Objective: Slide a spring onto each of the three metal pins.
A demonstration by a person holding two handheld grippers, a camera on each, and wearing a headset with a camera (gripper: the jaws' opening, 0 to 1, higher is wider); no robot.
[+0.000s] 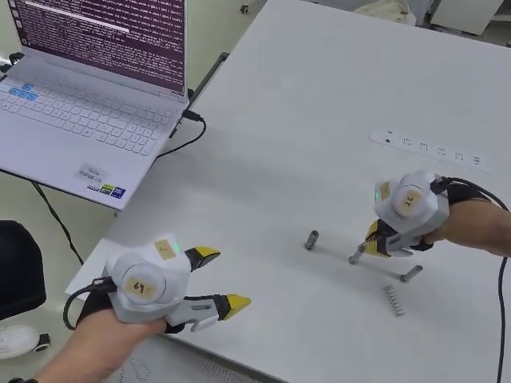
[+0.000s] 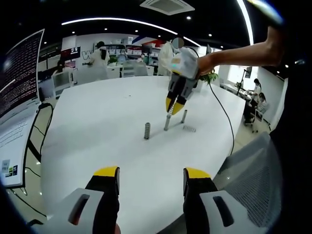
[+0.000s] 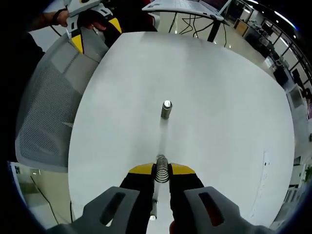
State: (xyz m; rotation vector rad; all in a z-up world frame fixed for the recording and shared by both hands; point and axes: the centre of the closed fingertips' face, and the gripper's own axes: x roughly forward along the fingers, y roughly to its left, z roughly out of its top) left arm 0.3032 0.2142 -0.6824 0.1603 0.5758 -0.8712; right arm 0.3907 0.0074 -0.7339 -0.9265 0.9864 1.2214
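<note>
Spring [image 3: 162, 174] pinched in right gripper [image 3: 162, 169] | left gripper [image 2: 151, 172] spread over table [image 1: 319, 96] near edge | second spring [image 1: 394, 299] lies loose beside pin [image 1: 411, 274]

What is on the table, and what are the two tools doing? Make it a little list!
Table: white tabletop
Left tool: open, holding nothing
Right tool: shut on a small grey metal spring
Finished: upright metal pin wearing a spring
Bare: plain metal pin
Loose: coiled metal spring lying flat
Also: silver open laptop, white power strip
</note>
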